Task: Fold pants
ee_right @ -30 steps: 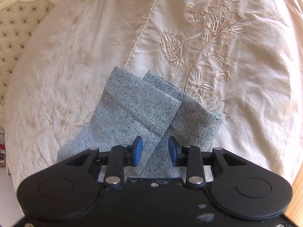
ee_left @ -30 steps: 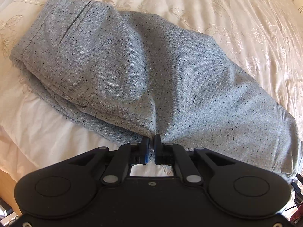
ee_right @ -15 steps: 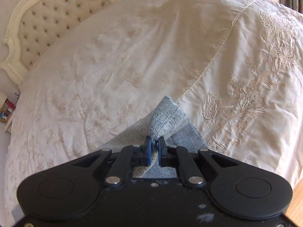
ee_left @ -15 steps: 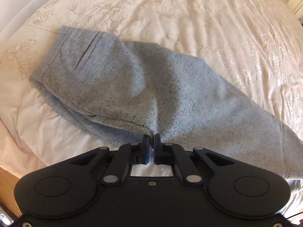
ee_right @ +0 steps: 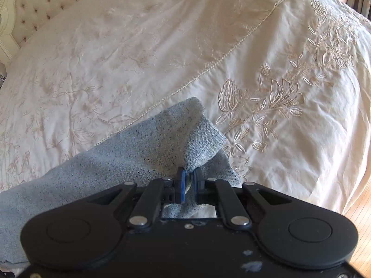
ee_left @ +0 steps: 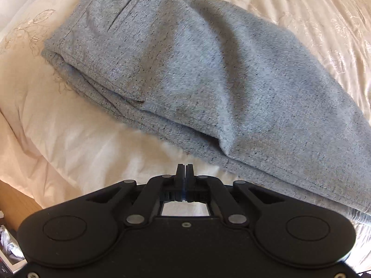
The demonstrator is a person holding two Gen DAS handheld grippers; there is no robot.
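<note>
We're pinching the hem end of the grey pants (ee_right: 148, 153) w/ the right gripper (ee_right: 188, 176), jaws clamped on fabric. Left gripper (ee_left: 184, 170) is hovering w/ jaws pressed together on nothing, just short of the pants (ee_left: 197, 69) lying on the cream bedspread (ee_left: 76, 139)

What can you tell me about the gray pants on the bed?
The pants are light gray, woven cloth flecked with dark specks. They lie folded leg over leg on the cream embroidered bedspread, with the waistband and a slit pocket at the far end. The right gripper pinches the cuff end, lifting it off the bed. The left gripper is shut just short of the pants' near edge, holding nothing.
</note>
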